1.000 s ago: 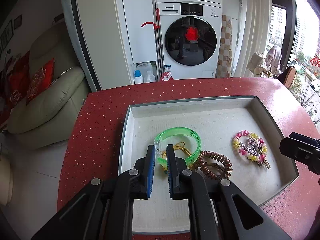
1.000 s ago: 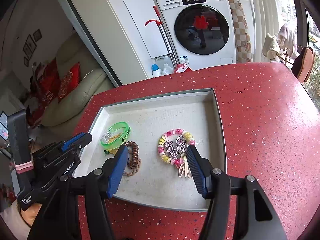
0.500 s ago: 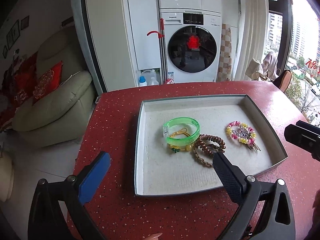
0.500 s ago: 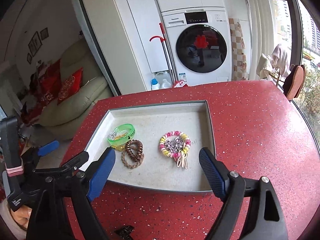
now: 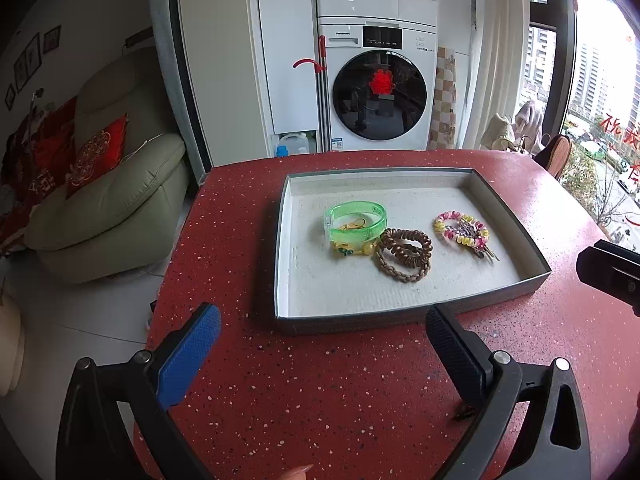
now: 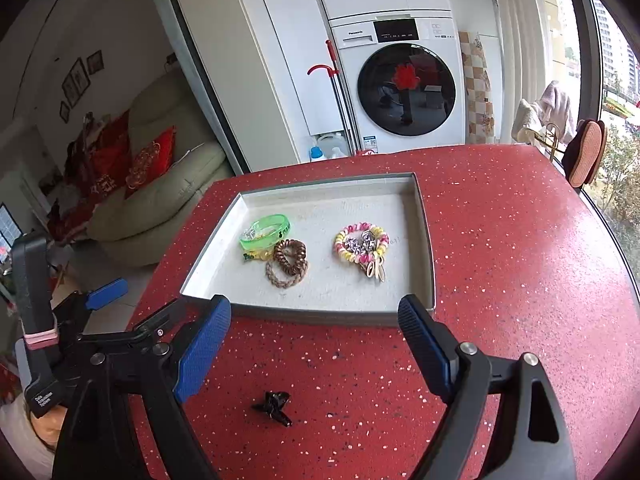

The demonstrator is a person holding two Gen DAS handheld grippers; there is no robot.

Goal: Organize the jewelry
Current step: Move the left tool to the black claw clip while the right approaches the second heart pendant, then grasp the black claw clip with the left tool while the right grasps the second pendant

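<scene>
Both the left gripper [image 5: 322, 340] and right gripper [image 6: 314, 332] gape wide, empty. Approach the black clip [image 6: 274, 402] near the table's front edge from above, then carry it into the tray [image 6: 304, 316].

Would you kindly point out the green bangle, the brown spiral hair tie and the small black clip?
green bangle [image 5: 356, 227], left wrist view, front band.
brown spiral hair tie [image 5: 406, 245], left wrist view, coil.
small black clip [image 6: 274, 402], right wrist view, middle.

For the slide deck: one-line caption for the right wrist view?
Right gripper open above the red table, tray of bracelets ahead, small black clip lying outside it.

Bare red countertop [image 6: 500, 280] right of tray [image 6: 430, 256]
</scene>
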